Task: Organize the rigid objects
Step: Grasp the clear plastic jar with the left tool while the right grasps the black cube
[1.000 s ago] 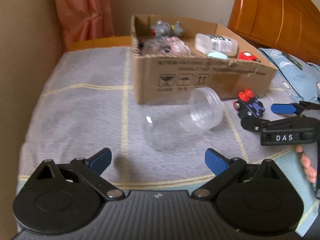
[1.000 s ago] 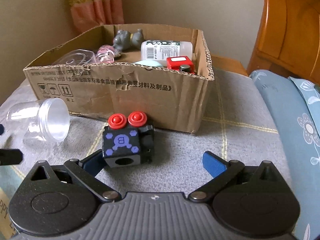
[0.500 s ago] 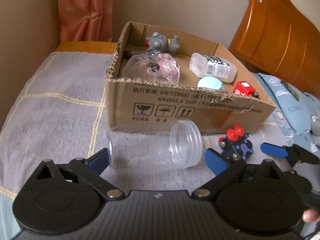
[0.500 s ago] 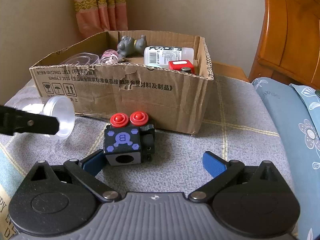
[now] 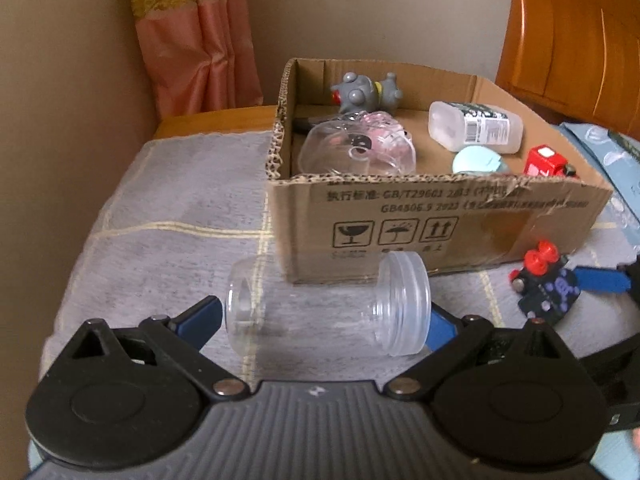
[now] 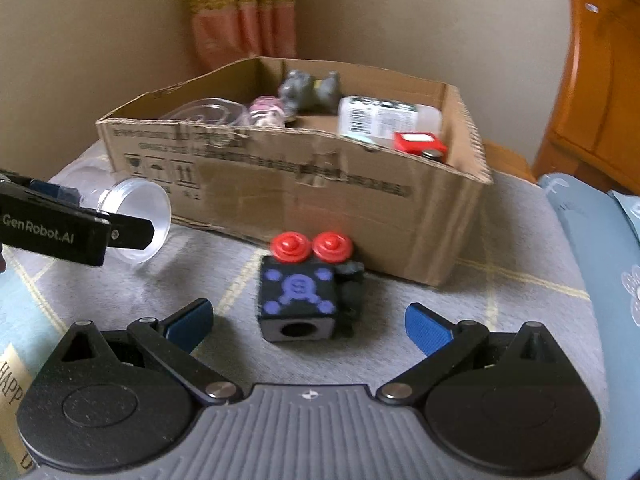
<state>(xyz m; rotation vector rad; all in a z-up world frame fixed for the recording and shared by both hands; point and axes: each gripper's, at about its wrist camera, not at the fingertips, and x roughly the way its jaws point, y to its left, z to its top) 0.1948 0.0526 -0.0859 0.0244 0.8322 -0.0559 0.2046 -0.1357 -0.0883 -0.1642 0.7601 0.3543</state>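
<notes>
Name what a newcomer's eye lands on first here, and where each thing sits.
First the open cardboard box on the grey blanket, holding a grey figurine, a white bottle and other bits. In front of it a clear plastic jar lies on its side between the open left gripper's fingers. Further right a black cube toy with red knobs stands before the open right gripper.

Left wrist: we are looking low and close over the clear jar (image 5: 328, 308) toward the cardboard box (image 5: 440, 224).
Right wrist: we are facing the box's (image 6: 304, 196) front from the right.
Shared: both are showing box and jar (image 6: 132, 216).
</notes>
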